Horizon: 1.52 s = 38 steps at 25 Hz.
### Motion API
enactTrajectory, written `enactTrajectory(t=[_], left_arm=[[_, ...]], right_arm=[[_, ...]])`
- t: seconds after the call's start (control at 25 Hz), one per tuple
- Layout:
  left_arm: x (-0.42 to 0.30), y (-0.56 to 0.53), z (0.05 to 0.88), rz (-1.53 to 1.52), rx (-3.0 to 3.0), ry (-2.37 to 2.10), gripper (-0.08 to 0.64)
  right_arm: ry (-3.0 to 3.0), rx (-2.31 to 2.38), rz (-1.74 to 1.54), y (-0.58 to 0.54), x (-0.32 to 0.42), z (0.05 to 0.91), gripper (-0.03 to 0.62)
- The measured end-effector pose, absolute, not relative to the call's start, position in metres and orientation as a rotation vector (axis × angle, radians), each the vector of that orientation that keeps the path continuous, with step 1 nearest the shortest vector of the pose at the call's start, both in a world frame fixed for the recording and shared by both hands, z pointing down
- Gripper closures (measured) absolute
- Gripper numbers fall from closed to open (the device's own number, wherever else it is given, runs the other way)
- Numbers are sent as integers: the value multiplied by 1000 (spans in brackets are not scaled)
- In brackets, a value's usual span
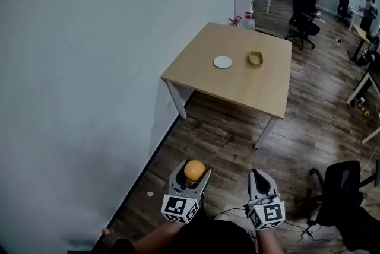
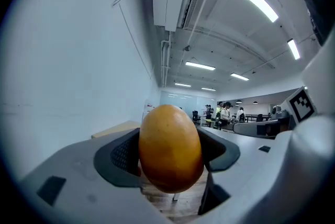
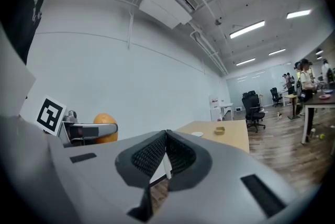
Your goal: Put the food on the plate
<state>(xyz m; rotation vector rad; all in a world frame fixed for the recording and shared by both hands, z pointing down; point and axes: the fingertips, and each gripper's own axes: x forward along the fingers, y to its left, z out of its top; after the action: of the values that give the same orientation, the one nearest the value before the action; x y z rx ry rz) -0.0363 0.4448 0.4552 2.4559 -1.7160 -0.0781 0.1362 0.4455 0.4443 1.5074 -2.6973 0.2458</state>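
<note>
Left hand-held gripper (image 1: 191,177) clamped the orange fruit (image 2: 170,147) between wide-set pads, right hand-held gripper (image 1: 259,178) was closed and empty, and the plate (image 1: 222,62) sat on the tabletop (image 1: 237,89) well ahead; judged risk: the smooth, rounded fruit slipping out in transit.

Orange fruit (image 2: 170,147) clamped upright; white plate (image 1: 222,62)

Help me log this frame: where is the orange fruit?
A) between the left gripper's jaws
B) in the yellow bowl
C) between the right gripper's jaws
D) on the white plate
A: the left gripper has its pads pressed on the orange fruit, while the white plate sits far off on the table.
</note>
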Motion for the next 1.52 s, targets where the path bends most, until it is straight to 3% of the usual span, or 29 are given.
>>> enactTrajectory(t=[0.64,1.08,1.52], left_arm=[[-90,320,487,-73,2447,-1638,264],[-136,195,502,-82,2483,-1515,264],[-169,110,499,-82,2529,-1440,264]], right_arm=[[-2512,1547,320,338,100,487,532],[-2396,1659,300,207,63,482,532],[-2299,1766,294,145,44,477,532]])
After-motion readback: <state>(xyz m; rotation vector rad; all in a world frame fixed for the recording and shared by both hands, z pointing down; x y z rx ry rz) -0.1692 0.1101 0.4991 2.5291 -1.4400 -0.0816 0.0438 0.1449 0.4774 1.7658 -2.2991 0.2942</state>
